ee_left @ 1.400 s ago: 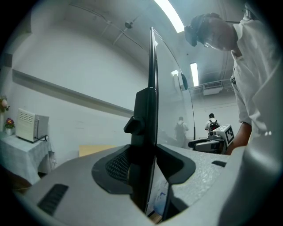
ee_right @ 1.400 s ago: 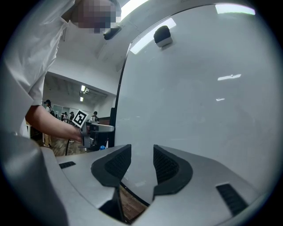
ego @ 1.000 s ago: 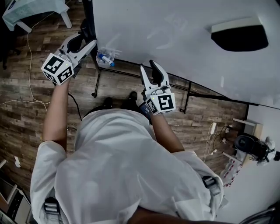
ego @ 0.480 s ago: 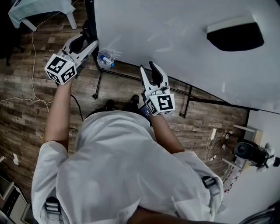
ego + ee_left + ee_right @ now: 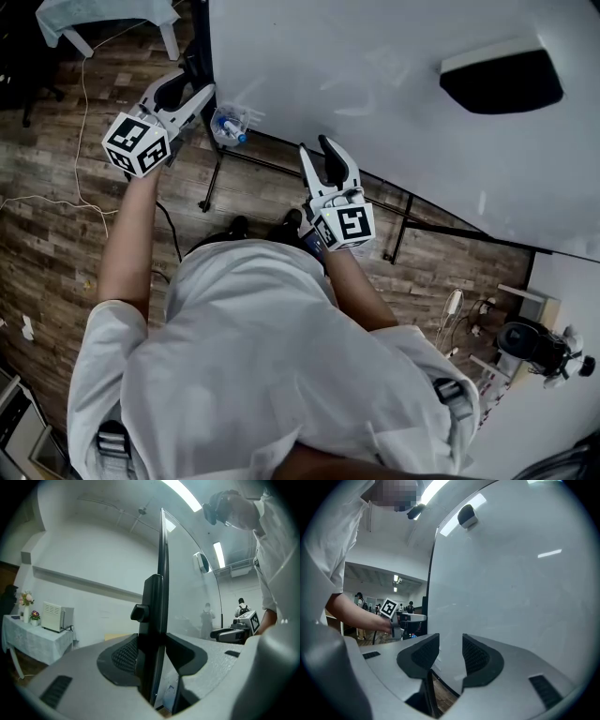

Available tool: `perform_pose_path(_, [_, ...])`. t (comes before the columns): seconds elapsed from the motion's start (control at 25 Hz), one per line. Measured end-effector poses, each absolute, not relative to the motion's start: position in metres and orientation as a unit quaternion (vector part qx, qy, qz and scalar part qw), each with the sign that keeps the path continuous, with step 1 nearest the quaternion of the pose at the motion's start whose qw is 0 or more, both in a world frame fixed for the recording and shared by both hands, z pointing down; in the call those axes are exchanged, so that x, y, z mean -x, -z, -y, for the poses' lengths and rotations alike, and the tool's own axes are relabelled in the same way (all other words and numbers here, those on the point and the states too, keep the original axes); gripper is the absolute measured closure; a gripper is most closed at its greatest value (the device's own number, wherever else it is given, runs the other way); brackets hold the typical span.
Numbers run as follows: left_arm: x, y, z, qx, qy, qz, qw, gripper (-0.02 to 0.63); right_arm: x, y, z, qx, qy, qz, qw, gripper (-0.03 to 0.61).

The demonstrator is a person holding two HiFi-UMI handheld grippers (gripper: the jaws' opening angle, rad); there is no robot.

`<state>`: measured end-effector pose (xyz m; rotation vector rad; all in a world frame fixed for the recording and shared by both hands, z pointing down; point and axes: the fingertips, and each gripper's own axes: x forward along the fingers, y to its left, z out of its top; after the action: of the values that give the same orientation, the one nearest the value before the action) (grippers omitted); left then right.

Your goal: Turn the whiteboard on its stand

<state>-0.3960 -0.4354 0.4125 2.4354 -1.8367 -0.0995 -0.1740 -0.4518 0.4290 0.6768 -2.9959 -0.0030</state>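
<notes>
The big whiteboard [image 5: 375, 84] fills the upper right of the head view, tilted on its black stand [image 5: 403, 211]. My left gripper [image 5: 192, 80] is at the board's left edge. In the left gripper view its jaws [image 5: 154, 656] are shut on the board's dark edge frame [image 5: 161, 550], seen edge-on. My right gripper [image 5: 323, 150] straddles the board's lower edge, with one finger over the white face. In the right gripper view the jaws [image 5: 451, 651] hold that edge, and the board's face [image 5: 511, 573] runs off to the right.
A dark eraser [image 5: 502, 80] sticks to the board's face. A clear cup of markers [image 5: 228, 125] hangs at the lower left corner. A cloth-covered table [image 5: 103, 14] stands at the far left, and a cable [image 5: 56, 202] lies on the wooden floor. A shelf with objects [image 5: 530, 337] is at the right.
The board's left edge and my left gripper have shifted slightly up and to the right in the head view. Both grips look the same.
</notes>
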Motion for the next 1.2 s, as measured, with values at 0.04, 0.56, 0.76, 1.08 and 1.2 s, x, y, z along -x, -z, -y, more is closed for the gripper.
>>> perform_pose_path(0.04, [0.396, -0.412, 0.435, -0.795, 0.032, 0.605, 0.045, 0.426, 0.174, -0.429, 0.453, -0.217, 0.001, 0.975, 0.036, 0.426])
perform_pose_path(0.56, [0.397, -0.408, 0.425, -0.763, 0.022, 0.645, 0.030, 0.472, 0.162, -0.426, 0.453, -0.196, 0.003, 0.980, 0.039, 0.426])
perform_pose_path(0.76, [0.396, -0.406, 0.426, -0.759, 0.007, 0.651, 0.028, 0.474, 0.164, -0.426, 0.450, -0.192, -0.002, 0.981, 0.034, 0.426])
perform_pose_path(1.08, [0.397, -0.406, 0.423, -0.739, 0.016, 0.673, 0.033, 0.477, 0.143, -0.419, 0.454, -0.192, 0.007, 0.981, 0.031, 0.426])
perform_pose_path(1.2, [0.397, -0.406, 0.424, -0.739, 0.013, 0.673, 0.033, 0.479, 0.139, -0.423, 0.457, -0.194, 0.003, 0.980, 0.034, 0.426])
